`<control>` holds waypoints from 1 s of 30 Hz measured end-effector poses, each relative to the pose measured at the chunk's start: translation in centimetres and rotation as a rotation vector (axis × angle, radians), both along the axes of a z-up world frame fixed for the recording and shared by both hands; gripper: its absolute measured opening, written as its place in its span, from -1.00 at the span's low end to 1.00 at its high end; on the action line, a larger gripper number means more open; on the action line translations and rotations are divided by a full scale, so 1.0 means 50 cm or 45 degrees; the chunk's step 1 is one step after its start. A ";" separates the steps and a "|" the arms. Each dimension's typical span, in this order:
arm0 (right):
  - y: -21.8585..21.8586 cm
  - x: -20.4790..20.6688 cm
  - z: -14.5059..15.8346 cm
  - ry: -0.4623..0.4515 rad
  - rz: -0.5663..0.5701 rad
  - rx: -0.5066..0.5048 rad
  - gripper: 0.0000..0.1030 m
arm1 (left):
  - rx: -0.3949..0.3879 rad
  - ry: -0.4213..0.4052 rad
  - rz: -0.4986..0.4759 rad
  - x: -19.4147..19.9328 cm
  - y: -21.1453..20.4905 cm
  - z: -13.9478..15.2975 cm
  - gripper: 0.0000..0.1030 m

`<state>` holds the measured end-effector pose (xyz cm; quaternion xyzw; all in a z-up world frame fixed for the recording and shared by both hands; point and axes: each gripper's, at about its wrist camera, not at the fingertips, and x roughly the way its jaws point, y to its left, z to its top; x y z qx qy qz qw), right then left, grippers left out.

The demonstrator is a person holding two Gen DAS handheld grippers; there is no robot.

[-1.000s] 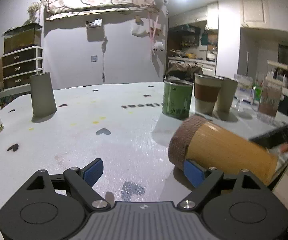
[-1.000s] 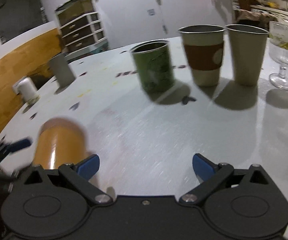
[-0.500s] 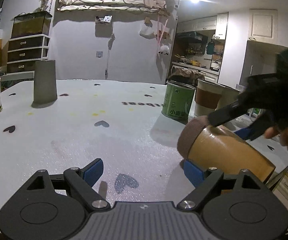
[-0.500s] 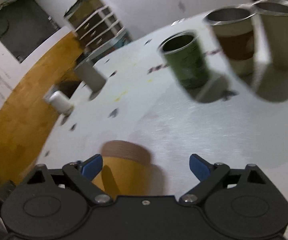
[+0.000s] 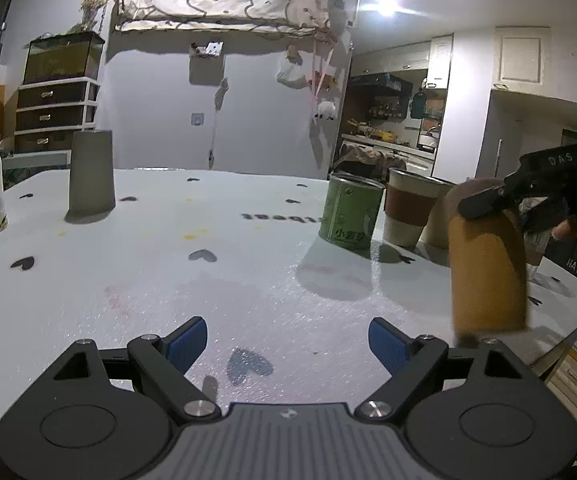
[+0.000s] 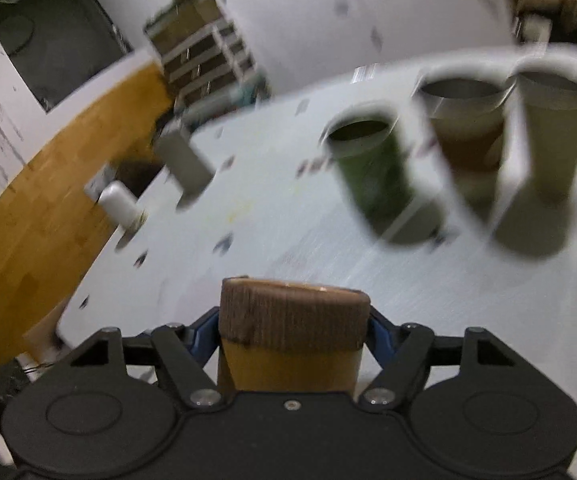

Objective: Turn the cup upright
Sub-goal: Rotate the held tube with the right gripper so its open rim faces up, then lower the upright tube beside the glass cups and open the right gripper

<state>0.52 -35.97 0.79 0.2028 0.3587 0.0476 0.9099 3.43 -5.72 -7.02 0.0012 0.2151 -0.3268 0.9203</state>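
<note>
The right gripper (image 6: 293, 334) has its jaws closed on the cup (image 6: 290, 344), one blue pad pressed to each side just under the brown ribbed band at the rim. Seizing it across the body near the top looks chosen so that a turn of the wrist swings the whole cup round; from the left wrist view the cup (image 5: 486, 264) stands nearly vertical, band end up, its base at or just above the table (image 5: 248, 264) — contact cannot be told. I judge the flip almost finished, with only setting down and letting go left.

The left gripper (image 5: 287, 344) hangs low over the table with its jaws wide apart and nothing between them; the cup lies ahead and to the right of them, outside the gap.

The cup is a smooth, matt, mustard-coloured cylinder that should grip well under the pads, the band rougher, like corrugated card. Beyond the right jaws stand a green tin (image 6: 370, 172), a sleeved cup (image 6: 468, 136) and a plain beige cup (image 6: 554, 132), all open end up, well apart from the held cup. The table is white, faintly glittery, printed with dark hearts.
</note>
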 end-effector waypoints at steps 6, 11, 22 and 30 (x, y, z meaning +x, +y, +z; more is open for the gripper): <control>-0.069 -0.039 0.039 -0.112 -0.257 -0.358 0.43 | 0.010 -0.017 -0.014 -0.005 -0.007 -0.001 0.71; -0.148 -0.035 0.045 -0.132 -0.539 -0.568 0.42 | 0.021 -0.012 0.000 -0.003 -0.005 -0.003 0.71; -0.193 0.000 0.014 -0.083 -0.684 -0.745 0.43 | 0.019 -0.014 0.002 -0.003 -0.005 -0.003 0.71; -0.179 -0.001 0.006 -0.096 -0.732 -0.780 0.73 | 0.009 -0.019 0.020 0.002 -0.002 0.004 0.72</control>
